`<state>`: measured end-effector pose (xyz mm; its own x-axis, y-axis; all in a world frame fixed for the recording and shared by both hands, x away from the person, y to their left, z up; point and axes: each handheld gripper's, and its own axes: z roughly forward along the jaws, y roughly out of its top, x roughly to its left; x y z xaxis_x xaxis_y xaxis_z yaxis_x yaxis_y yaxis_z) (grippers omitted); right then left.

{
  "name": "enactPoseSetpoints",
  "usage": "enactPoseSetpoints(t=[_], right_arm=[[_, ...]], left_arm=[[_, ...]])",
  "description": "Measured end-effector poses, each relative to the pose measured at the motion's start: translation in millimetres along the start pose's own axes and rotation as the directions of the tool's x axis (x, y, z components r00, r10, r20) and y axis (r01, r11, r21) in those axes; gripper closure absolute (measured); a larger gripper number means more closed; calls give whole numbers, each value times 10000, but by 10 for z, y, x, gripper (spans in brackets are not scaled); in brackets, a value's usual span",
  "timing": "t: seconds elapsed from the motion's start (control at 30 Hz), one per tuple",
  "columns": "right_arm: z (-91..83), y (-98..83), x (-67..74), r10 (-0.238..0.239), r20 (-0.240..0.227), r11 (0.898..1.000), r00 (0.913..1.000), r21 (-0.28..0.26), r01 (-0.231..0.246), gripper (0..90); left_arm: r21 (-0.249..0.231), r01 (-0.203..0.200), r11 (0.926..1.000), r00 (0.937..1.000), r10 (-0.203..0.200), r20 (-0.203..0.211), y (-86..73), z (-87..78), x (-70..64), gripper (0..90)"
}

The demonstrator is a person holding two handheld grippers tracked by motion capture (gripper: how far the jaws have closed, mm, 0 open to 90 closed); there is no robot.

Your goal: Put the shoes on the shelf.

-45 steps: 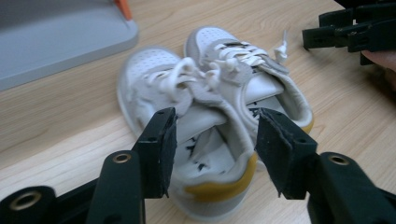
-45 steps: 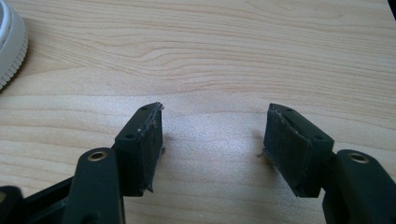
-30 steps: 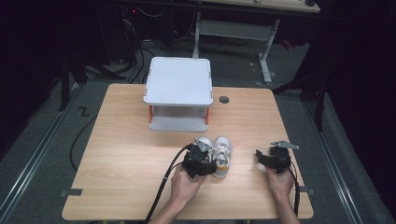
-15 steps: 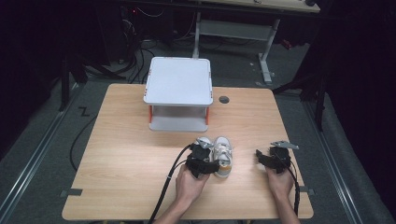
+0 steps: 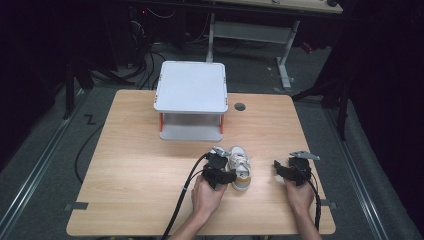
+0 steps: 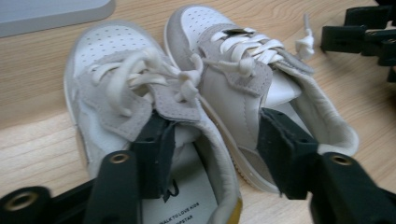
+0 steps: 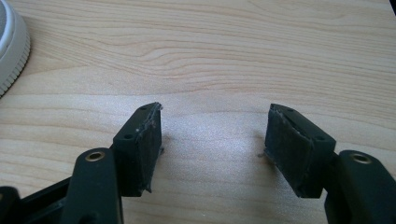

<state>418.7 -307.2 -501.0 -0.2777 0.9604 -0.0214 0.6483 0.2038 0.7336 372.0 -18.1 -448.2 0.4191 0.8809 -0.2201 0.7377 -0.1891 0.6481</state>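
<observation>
Two small white and grey lace-up shoes stand side by side on the wooden table, toes pointing away from me. My left gripper is open over their heels. In the left gripper view one jaw sits inside the left shoe and the other inside the right shoe, so the left gripper straddles the two touching inner walls. My right gripper is open to the right of the shoes. The right gripper has only bare wood between its pads.
A white two-level stand with orange posts stands at the back middle of the table. A dark cable hole lies right of it. The rim of a shoe sole shows at the left edge of the right gripper view.
My left gripper has shifted a little to the right, onto the heels of the shoes. The right gripper and the shoes have stayed put.
</observation>
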Motion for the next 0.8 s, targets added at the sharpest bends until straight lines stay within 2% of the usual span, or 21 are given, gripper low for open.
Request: enactPoseSetpoints(t=[0.3,0.43,0.57,0.67,0.7,0.77,0.8], right_arm=[[0,0,2,22,4,10000,10000,7,-22,364],[-1,-1,3,27,10,10000,10000,6,-27,364],[-1,-1,3,26,12,10000,10000,5,-26,364],[-1,-1,3,29,11,10000,10000,4,-29,364],[-1,-1,3,30,10,10000,10000,5,-30,364],[-2,-1,5,44,14,10000,10000,8,-44,363],[-2,-1,5,44,16,10000,10000,7,-44,364]], left_arm=[[77,501,9987,9973,-504,529,25,27,-18,314],[180,603,9980,9972,-611,433,43,50,-20,323],[258,72,9996,10000,-70,-65,48,90,-71,363],[319,-359,9988,9979,376,-524,61,133,-121,392],[392,-570,9976,9955,598,-742,66,142,-138,414],[513,-1253,9908,9824,1311,-1331,60,159,-165,538],[485,-1280,9906,9836,1330,-1221,54,153,-139,570]])
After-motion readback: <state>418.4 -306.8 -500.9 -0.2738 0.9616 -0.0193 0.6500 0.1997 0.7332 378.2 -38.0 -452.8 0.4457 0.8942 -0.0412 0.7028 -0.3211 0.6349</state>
